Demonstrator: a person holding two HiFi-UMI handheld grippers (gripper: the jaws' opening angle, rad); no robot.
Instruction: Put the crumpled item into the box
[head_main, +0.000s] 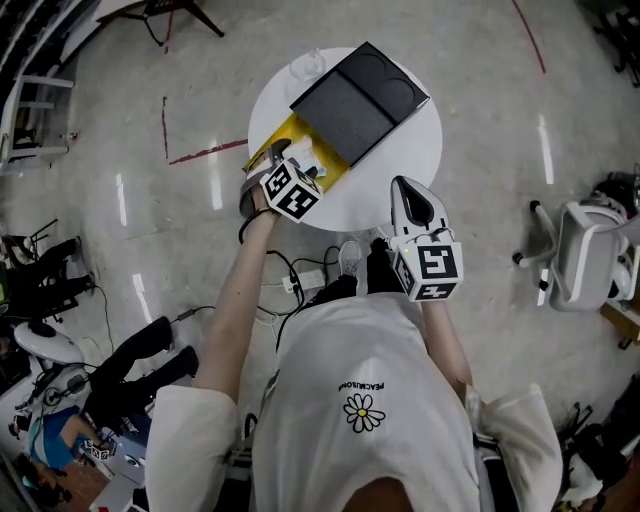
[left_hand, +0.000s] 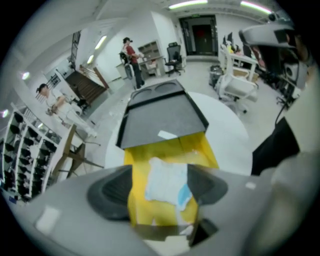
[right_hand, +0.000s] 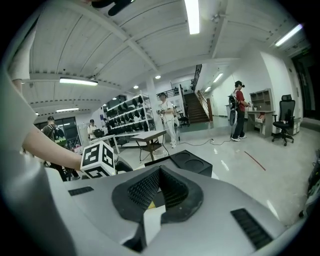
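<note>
A yellow box (head_main: 290, 130) with its black lid (head_main: 360, 95) folded back stands on the round white table (head_main: 420, 150). The crumpled white-and-blue item (left_hand: 167, 182) lies inside the yellow box (left_hand: 200, 150). My left gripper (left_hand: 159, 189) hangs just over it, jaws wide apart and pads (left_hand: 117, 192) clear of the item. In the head view the left gripper (head_main: 283, 162) is above the box's near end. My right gripper (head_main: 408, 190) sits over the table's near right edge. Its ribbed pads (right_hand: 145, 187) meet at the tips with nothing between them, so the right gripper (right_hand: 159, 175) is shut.
A clear small thing (head_main: 308, 65) stands at the table's far edge beside the lid. Cables and a power strip (head_main: 295, 283) lie on the floor under the table. An office chair (head_main: 585, 250) stands to the right. People (left_hand: 131, 60) and racks (left_hand: 25, 155) are farther off.
</note>
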